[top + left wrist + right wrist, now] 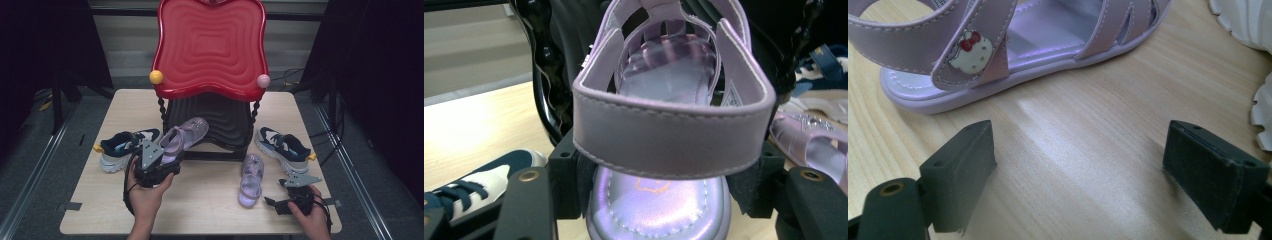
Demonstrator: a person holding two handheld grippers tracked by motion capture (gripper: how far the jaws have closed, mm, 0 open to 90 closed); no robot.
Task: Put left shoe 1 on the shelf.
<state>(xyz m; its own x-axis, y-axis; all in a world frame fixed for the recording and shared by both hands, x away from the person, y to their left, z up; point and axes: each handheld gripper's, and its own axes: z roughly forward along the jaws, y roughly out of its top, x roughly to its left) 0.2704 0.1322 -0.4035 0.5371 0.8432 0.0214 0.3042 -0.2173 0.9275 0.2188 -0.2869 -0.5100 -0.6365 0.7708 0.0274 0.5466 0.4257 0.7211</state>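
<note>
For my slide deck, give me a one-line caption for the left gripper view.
Left gripper clamps the heel of a purple sandal, its toe aimed at the black lower shelf.

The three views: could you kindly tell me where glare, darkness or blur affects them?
High view: dark surroundings, table evenly lit, red rack top glossy. Left gripper view: the held sandal is close and slightly soft, with sheen on its insole; pale glare on the wood at left. Right gripper view: a bright streak on the wood between the open jaws; the other sandal is sharp.
</note>
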